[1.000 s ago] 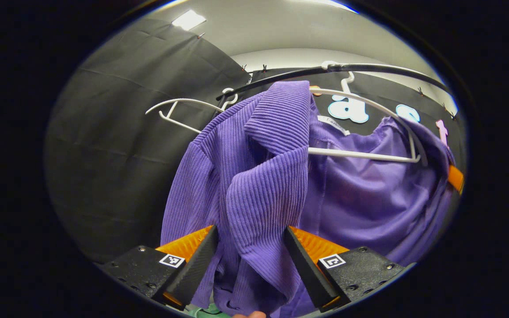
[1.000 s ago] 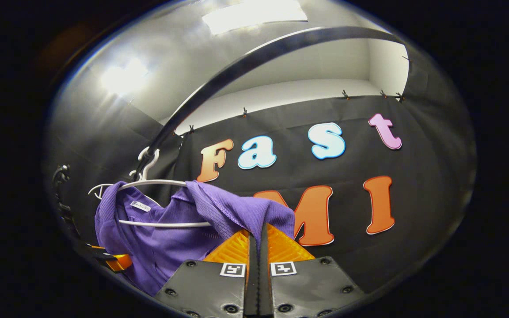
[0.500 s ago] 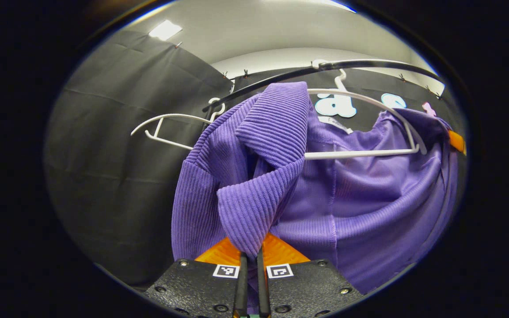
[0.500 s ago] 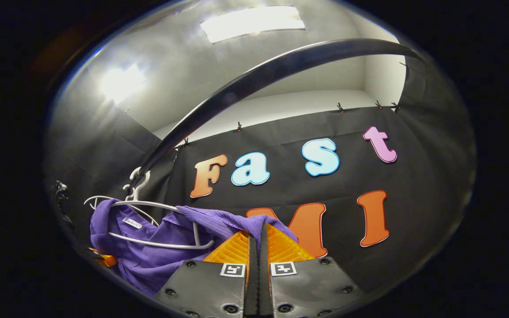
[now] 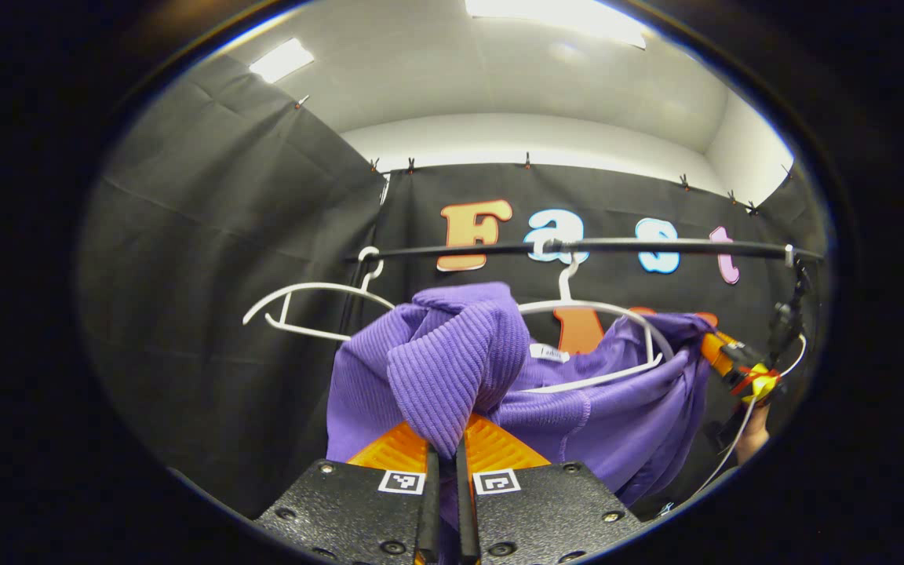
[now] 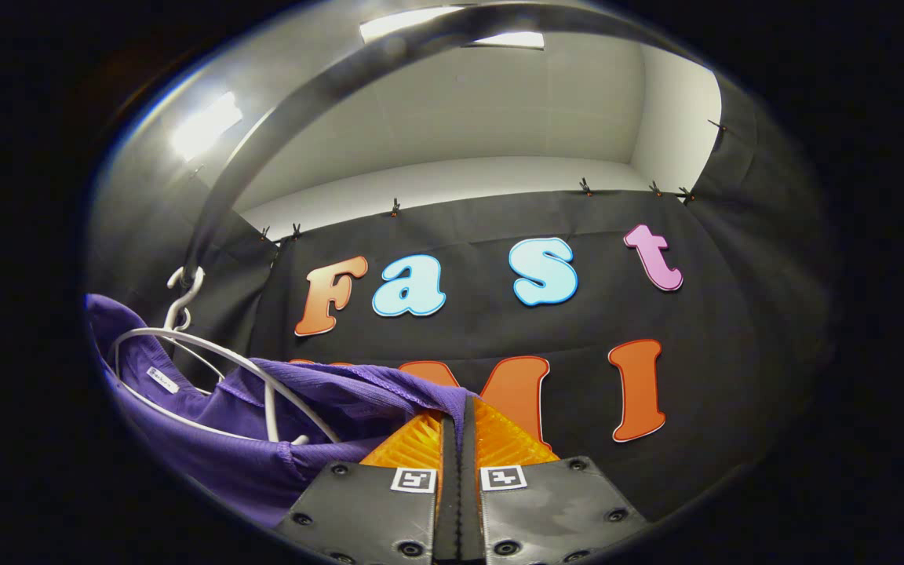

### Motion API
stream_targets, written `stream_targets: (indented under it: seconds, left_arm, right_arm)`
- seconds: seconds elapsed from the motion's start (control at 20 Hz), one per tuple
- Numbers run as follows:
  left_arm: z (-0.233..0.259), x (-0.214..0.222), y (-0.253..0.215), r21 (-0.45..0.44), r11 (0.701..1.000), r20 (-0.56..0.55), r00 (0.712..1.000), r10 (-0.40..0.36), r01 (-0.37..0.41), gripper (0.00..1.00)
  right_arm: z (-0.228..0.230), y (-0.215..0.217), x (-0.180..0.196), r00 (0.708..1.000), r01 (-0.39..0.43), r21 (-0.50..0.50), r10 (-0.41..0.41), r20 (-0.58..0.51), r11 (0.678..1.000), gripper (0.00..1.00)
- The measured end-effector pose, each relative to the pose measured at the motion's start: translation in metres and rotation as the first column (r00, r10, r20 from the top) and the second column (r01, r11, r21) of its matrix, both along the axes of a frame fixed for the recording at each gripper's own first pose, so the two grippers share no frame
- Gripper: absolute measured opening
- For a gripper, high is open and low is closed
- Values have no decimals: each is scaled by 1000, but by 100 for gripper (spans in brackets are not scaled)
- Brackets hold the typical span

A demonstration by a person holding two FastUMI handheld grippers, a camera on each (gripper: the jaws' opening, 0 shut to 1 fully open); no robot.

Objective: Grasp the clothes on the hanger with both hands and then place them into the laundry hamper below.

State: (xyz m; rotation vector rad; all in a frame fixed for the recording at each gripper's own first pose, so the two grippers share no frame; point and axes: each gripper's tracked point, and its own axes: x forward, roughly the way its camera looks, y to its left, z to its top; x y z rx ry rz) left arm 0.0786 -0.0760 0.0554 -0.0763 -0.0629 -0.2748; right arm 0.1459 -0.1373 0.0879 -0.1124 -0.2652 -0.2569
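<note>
While the purple garment (image 5: 452, 369) drapes a white hanger (image 5: 601, 314); left gripper (image 5: 442, 463) pinches its ribbed fold | right gripper (image 6: 458, 439) pinches its edge (image 6: 389, 384)

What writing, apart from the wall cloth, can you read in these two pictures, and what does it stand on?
On the purple garment, the neck label: printed, but too small to read.
On the left tongs, the square markers: black-and-white patterns, no words.
On the right tongs: patterned squares of the same kind, no words.
No text is legible.
</note>
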Motion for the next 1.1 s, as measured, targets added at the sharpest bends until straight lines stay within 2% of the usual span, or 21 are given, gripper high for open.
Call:
stream_targets:
  seconds: [0.1,0.2,0.3,0.4,0.55,0.6,0.7,0.8,0.95,1.1]
  left_arm:
    - [25,-6,5,21,1000,43,999,2,-3,12]
    - [40,-9,13,49,999,74,997,18,-22,6]
    - [46,-11,20,44,998,84,996,32,-36,9]
    - [43,-10,34,26,997,72,995,69,-71,12]
    - [49,1,63,-14,990,88,986,138,-138,12]
    - [54,7,73,-24,987,108,981,163,-161,6]
    - [57,22,94,-36,975,130,966,222,-219,6]
    - [38,41,126,-13,954,106,949,298,-299,9]
    - [-5,57,170,-36,920,-4,921,390,-390,9]
    - [-40,53,202,-24,897,-78,895,438,-441,9]
  right_arm:
    - [-12,-9,19,1000,12,18,-12,-27,1000,7]
    - [-28,-20,38,998,28,26,-26,-56,999,7]
    - [-50,-26,51,994,32,64,-25,-103,997,7]
    - [-66,-26,51,994,16,115,-3,-108,993,7]
    - [-87,-21,39,989,8,83,5,-146,996,7]
    - [-93,-13,35,987,-11,71,22,-161,997,7]
    - [-102,6,27,982,-60,65,71,-176,996,7]
    - [-107,23,18,975,-97,61,107,-192,993,7]
    - [-112,45,7,965,-147,49,154,-214,988,7]
    - [-118,62,-7,954,-184,27,185,-237,982,7]
